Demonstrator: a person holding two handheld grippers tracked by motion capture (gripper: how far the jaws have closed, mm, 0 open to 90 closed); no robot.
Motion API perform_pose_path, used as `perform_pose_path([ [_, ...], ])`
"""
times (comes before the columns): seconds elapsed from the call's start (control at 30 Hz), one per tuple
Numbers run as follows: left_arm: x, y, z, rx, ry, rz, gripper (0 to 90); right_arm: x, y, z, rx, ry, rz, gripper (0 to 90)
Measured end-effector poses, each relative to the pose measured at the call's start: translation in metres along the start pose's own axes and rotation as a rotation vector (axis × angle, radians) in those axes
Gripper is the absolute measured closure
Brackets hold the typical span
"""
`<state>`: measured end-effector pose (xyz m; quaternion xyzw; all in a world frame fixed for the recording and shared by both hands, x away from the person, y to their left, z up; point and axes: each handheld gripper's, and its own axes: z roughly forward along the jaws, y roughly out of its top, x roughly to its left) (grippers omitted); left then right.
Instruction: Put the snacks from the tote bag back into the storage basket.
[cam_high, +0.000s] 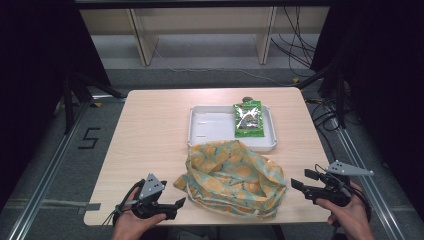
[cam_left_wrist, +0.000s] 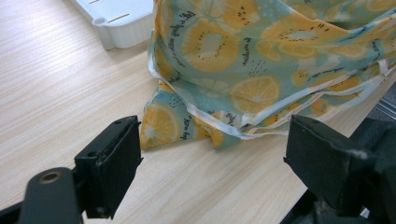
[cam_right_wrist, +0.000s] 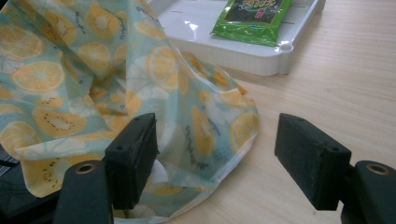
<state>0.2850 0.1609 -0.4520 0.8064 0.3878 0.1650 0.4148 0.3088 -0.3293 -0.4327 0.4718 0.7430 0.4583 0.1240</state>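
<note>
One crumpled citrus-print cloth bag (cam_high: 232, 177) lies at the lower centre of the frame on the tabletop (cam_high: 150, 135), flanked by the left tongs (cam_high: 172, 205) and right tongs (cam_high: 298, 180), both spread and empty, with a white tray (cam_high: 210, 127) holding a green snack packet (cam_high: 248, 119) just above.

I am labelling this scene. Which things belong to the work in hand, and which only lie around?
In the work: fabric bag, left gripper, right gripper, both open beside it; likely the green packet and white tray.

Lying around: cables, shelf legs, table.
</note>
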Motion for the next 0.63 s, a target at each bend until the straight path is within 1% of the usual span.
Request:
perform_pose_path([
  [0.03,0.0002,0.0001,0.0,0.0,-0.001,0.003,17.5,-0.0022,-0.0002,0.0007,-0.012,-0.01,-0.036,30.9],
  [0.07,0.0002,0.0001,0.0001,-0.001,0.0,0.002,17.5,-0.0016,-0.0008,0.0009,-0.006,-0.005,-0.029,30.9],
  [0.1,0.0003,0.0001,0.0,0.001,-0.002,0.001,17.5,0.001,-0.0015,-0.0006,-0.002,0.004,-0.005,30.9],
  [0.13,0.0003,0.0,0.0001,0.0,-0.004,-0.002,17.5,0.0024,-0.0018,-0.0011,0.005,0.007,0.008,30.9],
  [0.17,0.0004,0.0,0.0001,0.0,-0.004,-0.001,17.5,-0.0002,-0.0022,0.0003,-0.014,-0.003,-0.038,30.9],
  [0.2,0.0002,0.0001,0.0,0.0,0.0,-0.002,17.5,0.0005,-0.003,0.001,-0.013,-0.004,-0.033,30.9],
  [0.23,0.0003,0.0,0.0001,-0.001,-0.003,-0.003,17.5,0.0019,-0.0031,-0.0006,-0.005,0.016,-0.019,30.9],
  [0.27,0.0001,0.0001,0.0,0.0,0.0,-0.001,17.5,0.0035,-0.0039,-0.0011,-0.001,0.011,-0.007,30.9],
  [0.3,0.0003,-0.0001,0.0001,-0.002,-0.001,0.005,17.5,0.0017,-0.0038,-0.0005,-0.015,0.014,-0.026,30.9],
  [0.33,0.0003,-0.0002,0.0001,-0.002,-0.004,0.001,17.5,0.0039,-0.0043,-0.0013,0.004,0.022,0.009,30.9],
  [0.37,0.0003,-0.0001,0.0,-0.001,-0.004,0.001,17.5,0.0013,-0.0045,0.0006,-0.01,0.014,-0.027,30.9],
  [0.4,0.0006,0.0002,-0.0001,0.0,-0.005,0.004,17.5,0.0011,-0.0047,0.0002,-0.004,0.007,-0.031,30.9],
  [0.5,0.0007,0.0002,-0.0001,-0.001,-0.004,0.004,17.6,0.0011,-0.0053,0.001,-0.005,0.017,-0.024,30.9],
  [0.53,0.0006,0.0003,-0.0001,-0.002,-0.005,0.004,17.5,-0.0002,-0.0053,0.0009,-0.019,0.0,-0.047,30.9],
  [0.57,0.0007,0.0001,0.0,-0.004,-0.005,0.006,17.5,0.0007,-0.0057,0.0014,-0.004,0.016,-0.023,30.9],
  [0.63,0.0008,0.0001,0.0001,-0.003,-0.005,0.007,17.5,-0.0003,-0.0059,0.0018,-0.004,0.016,-0.034,30.9],
])
